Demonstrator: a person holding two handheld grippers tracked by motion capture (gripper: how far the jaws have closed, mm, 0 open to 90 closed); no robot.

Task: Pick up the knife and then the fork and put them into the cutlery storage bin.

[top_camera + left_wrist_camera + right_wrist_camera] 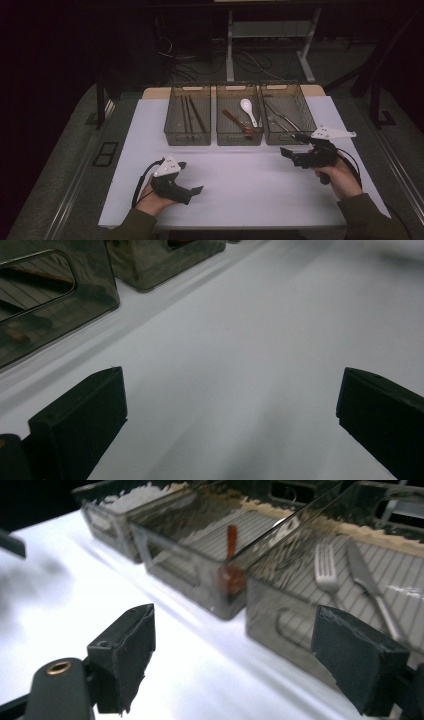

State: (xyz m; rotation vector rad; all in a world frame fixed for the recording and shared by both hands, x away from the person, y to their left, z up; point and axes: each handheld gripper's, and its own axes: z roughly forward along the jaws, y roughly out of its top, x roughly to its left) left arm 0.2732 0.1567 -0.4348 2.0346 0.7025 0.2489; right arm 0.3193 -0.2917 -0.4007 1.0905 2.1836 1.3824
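White table (pixel 240 190): three bins are lined up. Sticks (pixel 191 116), spoons (pixel 243 117), fork and knife (pixel 278 120) are kept inside. Both grippers (pixel 192 192) (pixel 289 154) are held wide, empty.

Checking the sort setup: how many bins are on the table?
3, in a row at the table's far edge: left bin with chopsticks, middle bin with spoons, right bin with metal cutlery. Nothing seems hidden.
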